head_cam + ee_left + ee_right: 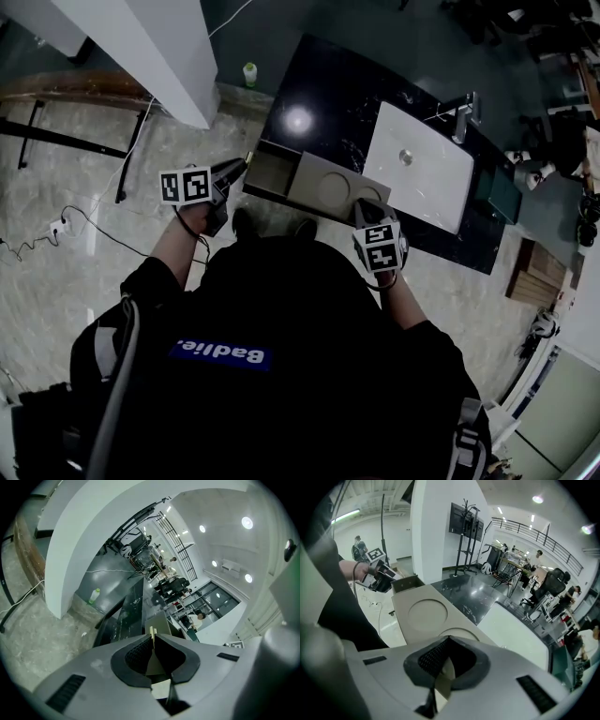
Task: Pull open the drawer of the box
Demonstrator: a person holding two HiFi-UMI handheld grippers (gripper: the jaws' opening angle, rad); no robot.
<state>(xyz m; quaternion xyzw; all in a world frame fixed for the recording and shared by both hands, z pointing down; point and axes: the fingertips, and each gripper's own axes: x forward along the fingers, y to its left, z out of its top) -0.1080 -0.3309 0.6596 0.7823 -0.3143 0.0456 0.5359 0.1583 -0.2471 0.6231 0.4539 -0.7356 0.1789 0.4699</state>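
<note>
head view — left tool grips drawer; shirt label reads "badie".

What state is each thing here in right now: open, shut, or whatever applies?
Drawer: pulled out of the box, open, looks empty.
Box: lying flat on the counter.
Left gripper: shut on the drawer's edge.
Right gripper: shut, over the box.
Bottle: standing upright.
</note>
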